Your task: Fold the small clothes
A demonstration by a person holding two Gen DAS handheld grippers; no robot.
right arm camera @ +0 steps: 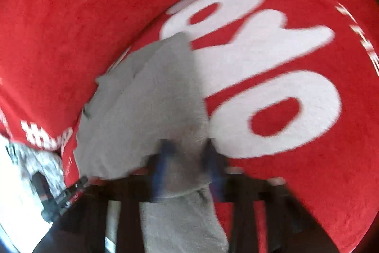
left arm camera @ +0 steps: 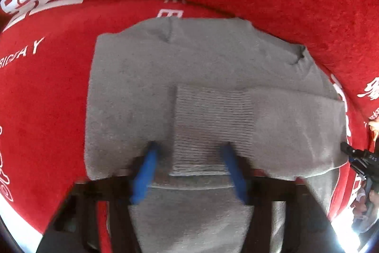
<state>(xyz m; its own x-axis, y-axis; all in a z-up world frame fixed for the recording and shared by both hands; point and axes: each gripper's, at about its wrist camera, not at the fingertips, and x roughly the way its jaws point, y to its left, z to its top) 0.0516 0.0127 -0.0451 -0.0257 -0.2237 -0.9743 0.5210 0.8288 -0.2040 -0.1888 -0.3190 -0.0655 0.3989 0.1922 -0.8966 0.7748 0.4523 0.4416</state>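
A small grey knit garment (left arm camera: 203, 68) lies spread on a red cloth with white lettering (left arm camera: 47, 87). A sleeve with a ribbed cuff (left arm camera: 210, 125) is folded across its middle. My left gripper (left arm camera: 189, 148) has blue fingers (left arm camera: 148, 167) set apart on either side of the cuff, with grey fabric running back between them. In the right wrist view the same garment (right arm camera: 146, 110) lies at centre left, blurred. My right gripper (right arm camera: 188, 146) has dark blue fingers (right arm camera: 163, 158) with a fold of grey fabric between them. The right gripper also shows at the right edge of the left wrist view (left arm camera: 360, 158).
The red cloth (right arm camera: 308, 16) covers the whole surface and rises in a fold behind the garment. Large white letters (right arm camera: 272, 110) lie right of the garment. A bright floor area and a patterned object (right arm camera: 35, 158) show at the lower left.
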